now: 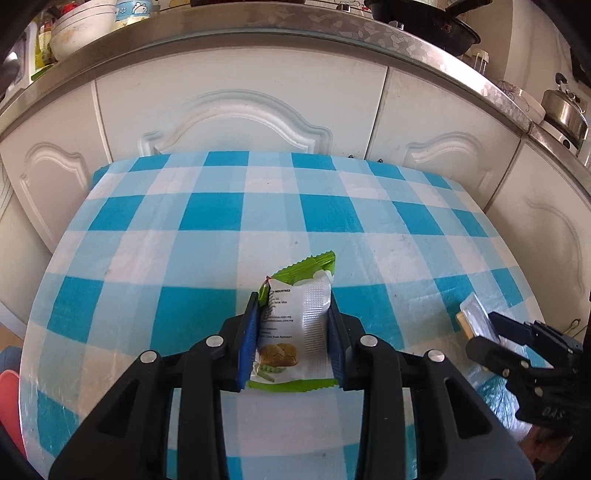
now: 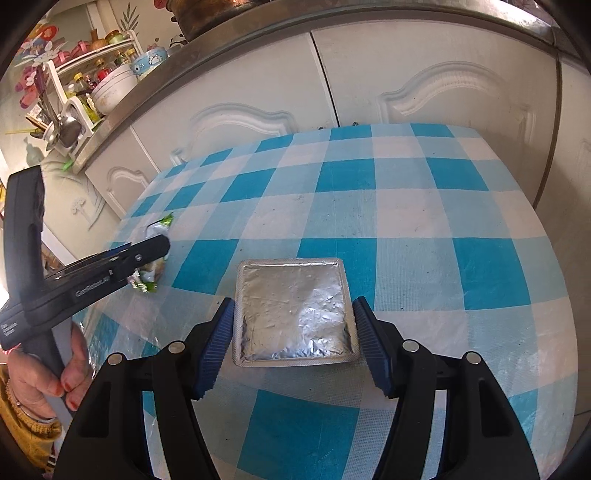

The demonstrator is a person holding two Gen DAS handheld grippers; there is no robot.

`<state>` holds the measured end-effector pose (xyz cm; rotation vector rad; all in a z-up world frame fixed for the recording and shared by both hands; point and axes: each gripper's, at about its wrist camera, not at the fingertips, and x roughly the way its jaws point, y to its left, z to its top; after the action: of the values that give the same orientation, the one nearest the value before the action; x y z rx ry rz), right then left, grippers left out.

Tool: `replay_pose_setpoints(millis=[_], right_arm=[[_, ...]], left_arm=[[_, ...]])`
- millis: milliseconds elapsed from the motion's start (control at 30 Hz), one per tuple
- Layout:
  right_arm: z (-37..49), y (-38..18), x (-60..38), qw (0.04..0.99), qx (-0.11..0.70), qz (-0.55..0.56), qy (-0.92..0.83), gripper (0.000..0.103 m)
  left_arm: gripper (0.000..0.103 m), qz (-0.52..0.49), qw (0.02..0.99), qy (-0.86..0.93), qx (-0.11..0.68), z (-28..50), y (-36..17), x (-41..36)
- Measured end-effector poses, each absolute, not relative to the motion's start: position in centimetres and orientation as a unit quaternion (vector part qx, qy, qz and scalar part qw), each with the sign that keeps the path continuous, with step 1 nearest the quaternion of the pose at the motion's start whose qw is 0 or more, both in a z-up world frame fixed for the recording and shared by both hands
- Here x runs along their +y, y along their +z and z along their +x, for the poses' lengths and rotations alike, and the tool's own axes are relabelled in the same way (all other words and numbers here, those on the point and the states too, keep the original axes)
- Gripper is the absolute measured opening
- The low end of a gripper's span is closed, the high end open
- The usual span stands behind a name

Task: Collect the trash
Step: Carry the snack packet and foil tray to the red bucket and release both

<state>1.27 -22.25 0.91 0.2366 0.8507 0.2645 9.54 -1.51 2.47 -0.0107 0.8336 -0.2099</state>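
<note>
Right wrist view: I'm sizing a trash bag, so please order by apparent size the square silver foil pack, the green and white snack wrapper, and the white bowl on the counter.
1. Square silver foil pack, largest, though nearest the camera.
2. Green and white snack wrapper and white bowl look similar; the left gripper hides part of the wrapper, so unranked.

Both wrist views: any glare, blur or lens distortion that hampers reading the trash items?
Left wrist view: strong fisheye bending of the counter edge, dark vignette corners; snack wrapper sharp, print partly legible. Right wrist view: same barrel curve; foil packet shows bright specular glare yet crisp edges; wrapper partly hidden by the left gripper.
</note>
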Motion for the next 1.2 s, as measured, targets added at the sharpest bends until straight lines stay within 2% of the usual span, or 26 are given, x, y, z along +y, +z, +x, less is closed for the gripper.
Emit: replay_pose_setpoints(millis=[400,1200], right_arm=[[0.5,1.6,-18.7,0.907,0.408,0.044,0.092,0.065],[-2.3,6.5,-10.6,0.924,0.367,-0.040,0.100,0.065]], left_arm=[[0.035,-0.011,0.911,-0.079,0.405,5.1,2.6,4.1],[0.035,-0.055,0.916,-0.028,0.397,-1.0,3.2,13.3]])
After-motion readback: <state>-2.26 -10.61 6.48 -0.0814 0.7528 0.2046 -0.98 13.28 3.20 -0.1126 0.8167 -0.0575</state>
